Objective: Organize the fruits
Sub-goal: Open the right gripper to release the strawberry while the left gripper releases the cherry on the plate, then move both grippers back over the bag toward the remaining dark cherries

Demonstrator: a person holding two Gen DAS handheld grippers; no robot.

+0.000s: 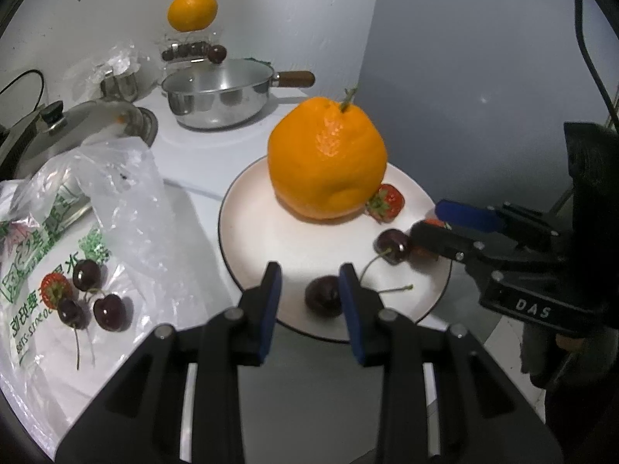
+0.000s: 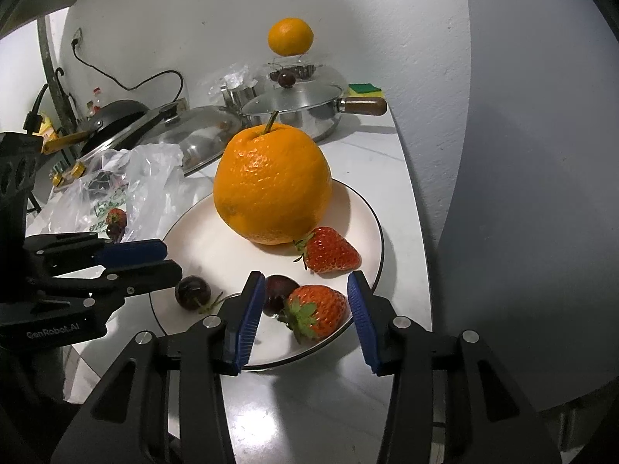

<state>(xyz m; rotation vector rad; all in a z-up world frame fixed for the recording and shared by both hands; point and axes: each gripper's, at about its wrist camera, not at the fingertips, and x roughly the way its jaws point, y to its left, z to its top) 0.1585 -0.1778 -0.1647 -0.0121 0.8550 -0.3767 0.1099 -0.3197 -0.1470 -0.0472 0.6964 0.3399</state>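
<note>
On the plate [image 2: 371, 208] we list one orange [image 2: 272, 183], two strawberries, two cherries. Our left gripper [image 1: 309, 284] gapes empty; our right gripper [image 2: 305, 301] straddles a strawberry [image 2: 319, 309], pads clear.

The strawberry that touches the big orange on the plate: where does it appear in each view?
Left wrist view: the strawberry lies right of centre, against the lower right side of the big orange.
Right wrist view: the same strawberry sits just below centre, at the orange's lower right, beyond a second strawberry.
Shared landmark: the big orange with its stem.
</note>
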